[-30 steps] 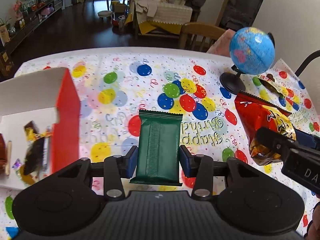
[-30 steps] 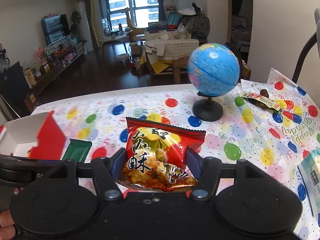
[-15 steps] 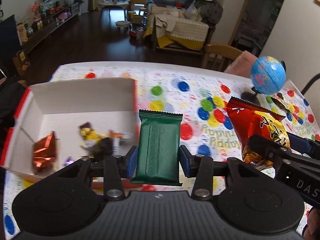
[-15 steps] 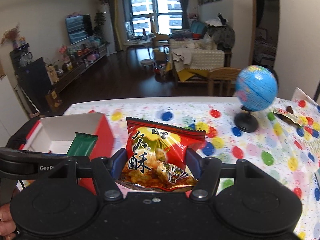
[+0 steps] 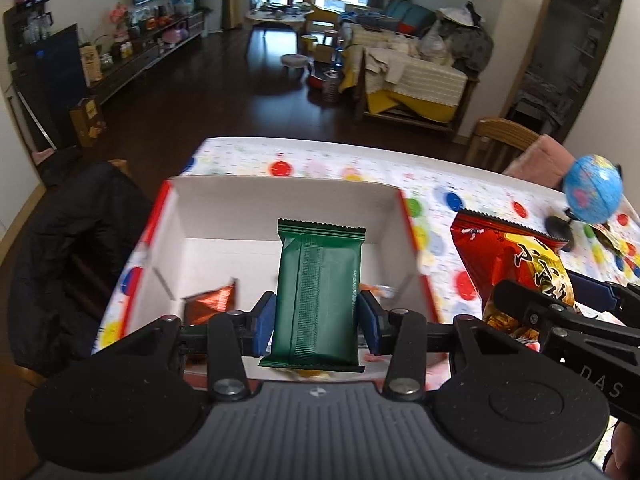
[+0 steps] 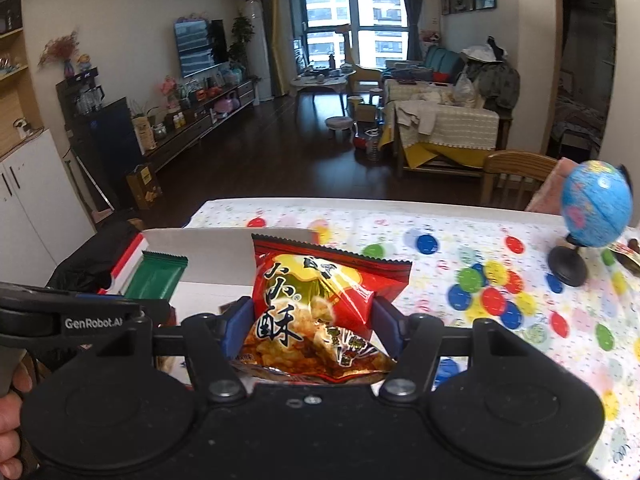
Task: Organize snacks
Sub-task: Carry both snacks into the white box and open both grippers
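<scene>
My left gripper [image 5: 317, 322] is shut on a green snack bar [image 5: 318, 292], which hangs over the open white box with red sides [image 5: 280, 208] at the table's left end. A shiny orange-brown packet [image 5: 214, 300] and other small snacks lie inside the box. In the right wrist view my right gripper [image 6: 310, 326] is shut on a red crisp bag [image 6: 320, 312], just right of the box [image 6: 224, 240]. The same red bag [image 5: 508, 264] shows at the right of the left wrist view, and the green bar [image 6: 154, 280] at the left of the right wrist view.
A small blue globe [image 6: 596, 210] on a black stand sits at the table's far right, with another snack packet [image 6: 626, 256] beside it. A dark jacket [image 5: 76, 240] hangs past the table's left edge. A wooden chair [image 6: 516, 168] stands behind the table.
Both grippers have swept left across the table with their snacks still held. The box has come from the left edge of view to right under the green bar.
</scene>
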Demonstrator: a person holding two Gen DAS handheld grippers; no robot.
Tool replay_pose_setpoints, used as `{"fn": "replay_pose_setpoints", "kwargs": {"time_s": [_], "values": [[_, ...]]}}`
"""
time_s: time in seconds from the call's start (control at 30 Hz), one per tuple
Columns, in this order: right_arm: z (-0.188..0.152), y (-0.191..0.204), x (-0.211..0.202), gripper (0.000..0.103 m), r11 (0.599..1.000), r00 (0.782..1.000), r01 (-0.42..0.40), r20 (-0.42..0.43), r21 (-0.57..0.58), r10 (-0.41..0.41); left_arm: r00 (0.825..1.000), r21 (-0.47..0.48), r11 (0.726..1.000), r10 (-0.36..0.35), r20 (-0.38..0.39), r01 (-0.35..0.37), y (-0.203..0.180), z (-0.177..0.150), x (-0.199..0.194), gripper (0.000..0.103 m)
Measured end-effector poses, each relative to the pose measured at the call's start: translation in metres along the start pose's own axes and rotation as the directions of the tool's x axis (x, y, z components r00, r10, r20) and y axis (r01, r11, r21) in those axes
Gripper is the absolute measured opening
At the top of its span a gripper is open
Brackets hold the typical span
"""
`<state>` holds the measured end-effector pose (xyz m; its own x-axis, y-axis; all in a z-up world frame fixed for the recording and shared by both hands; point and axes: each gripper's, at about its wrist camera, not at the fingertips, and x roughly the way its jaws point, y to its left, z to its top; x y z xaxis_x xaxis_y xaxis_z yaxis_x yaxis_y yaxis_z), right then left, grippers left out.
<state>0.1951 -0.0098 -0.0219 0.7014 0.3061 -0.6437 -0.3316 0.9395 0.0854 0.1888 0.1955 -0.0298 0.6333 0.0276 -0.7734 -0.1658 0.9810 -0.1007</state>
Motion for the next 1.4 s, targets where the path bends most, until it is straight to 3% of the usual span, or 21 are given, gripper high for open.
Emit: {"fn": "replay_pose_setpoints", "kwargs": {"time_s": [0.53, 0.9, 1.4], "values": [[0.007, 0.065, 0.086, 0.063, 0.993, 0.996, -0.045, -0.083, -0.108, 0.036, 0.991, -0.027, 0.995, 0.097, -0.088, -0.100, 0.070, 0.016, 0.063, 0.043], [-0.003, 0.072, 0.127, 0.063, 0.989, 0.984, -0.063, -0.175, -0.133, 0.039, 0.985, 0.038, 0.994, 0.110, -0.135, -0.106, 0.066, 0.008, 0.103, 0.043], [-0.009, 0.070, 0.141, 0.065, 0.989, 0.979, -0.059, -0.202, -0.134, 0.031, 0.979, 0.077, 0.993, 0.107, -0.174, -0.095, 0.056, 0.006, 0.126, 0.043]]}}
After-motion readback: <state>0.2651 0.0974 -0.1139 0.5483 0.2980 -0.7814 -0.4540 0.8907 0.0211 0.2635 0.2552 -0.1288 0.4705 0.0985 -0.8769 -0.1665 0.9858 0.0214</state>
